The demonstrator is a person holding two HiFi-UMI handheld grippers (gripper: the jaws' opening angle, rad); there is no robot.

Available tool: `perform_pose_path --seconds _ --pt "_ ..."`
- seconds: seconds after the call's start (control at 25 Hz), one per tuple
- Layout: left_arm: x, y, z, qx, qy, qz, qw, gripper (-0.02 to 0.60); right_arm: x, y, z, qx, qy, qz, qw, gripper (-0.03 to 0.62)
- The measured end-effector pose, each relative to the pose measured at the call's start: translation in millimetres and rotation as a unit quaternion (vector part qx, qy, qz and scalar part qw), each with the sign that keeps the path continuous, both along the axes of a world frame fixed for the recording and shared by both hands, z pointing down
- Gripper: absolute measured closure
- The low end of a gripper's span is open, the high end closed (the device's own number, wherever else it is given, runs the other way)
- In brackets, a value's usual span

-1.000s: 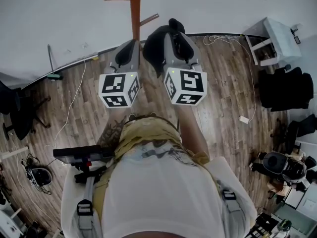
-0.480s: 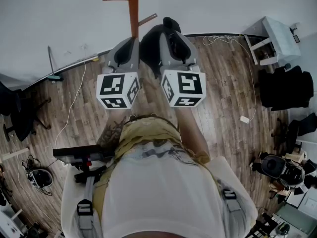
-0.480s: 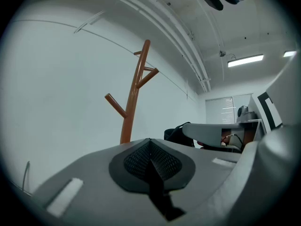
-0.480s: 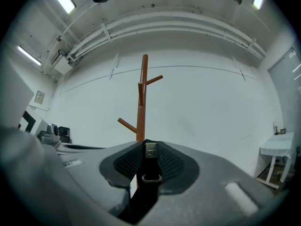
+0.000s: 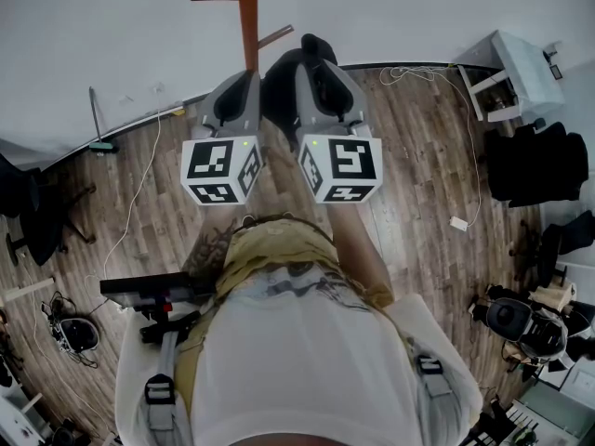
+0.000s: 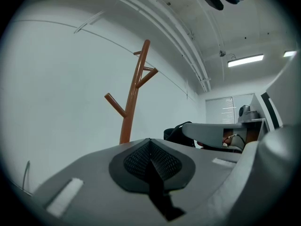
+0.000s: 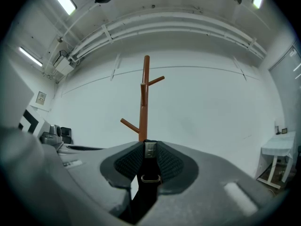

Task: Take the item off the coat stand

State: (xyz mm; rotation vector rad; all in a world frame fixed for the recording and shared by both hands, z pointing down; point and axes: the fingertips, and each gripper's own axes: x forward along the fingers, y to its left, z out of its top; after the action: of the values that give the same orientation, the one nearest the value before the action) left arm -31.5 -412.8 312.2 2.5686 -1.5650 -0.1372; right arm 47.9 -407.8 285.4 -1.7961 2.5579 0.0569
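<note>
A brown wooden coat stand rises against the white wall; its pegs are bare in the left gripper view and the right gripper view. A black bag hangs between the two grippers, apart from the stand. My right gripper is closing, its pads pressing on the bag's black strap, which carries a metal ring. In the head view the right gripper sits just right of the bag. My left gripper is shut with nothing between its pads, left of the bag.
Wood floor lies below, with cables trailing across it. A white side table and dark chairs stand at the right. A long-handled tool leans on the wall at the left. More gear clutters the lower right corner.
The right gripper and the bag have drifted slightly left, toward the left gripper and the stand's pole. The left gripper has barely moved.
</note>
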Motion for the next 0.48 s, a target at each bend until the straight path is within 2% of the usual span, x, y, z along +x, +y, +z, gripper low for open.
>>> perform_pose_path --seconds 0.48 --pt "-1.0 0.3 -2.9 0.001 0.005 -0.002 1.0 0.58 -0.9 1.6 -4.0 0.003 -0.001 -0.002 1.0 0.508"
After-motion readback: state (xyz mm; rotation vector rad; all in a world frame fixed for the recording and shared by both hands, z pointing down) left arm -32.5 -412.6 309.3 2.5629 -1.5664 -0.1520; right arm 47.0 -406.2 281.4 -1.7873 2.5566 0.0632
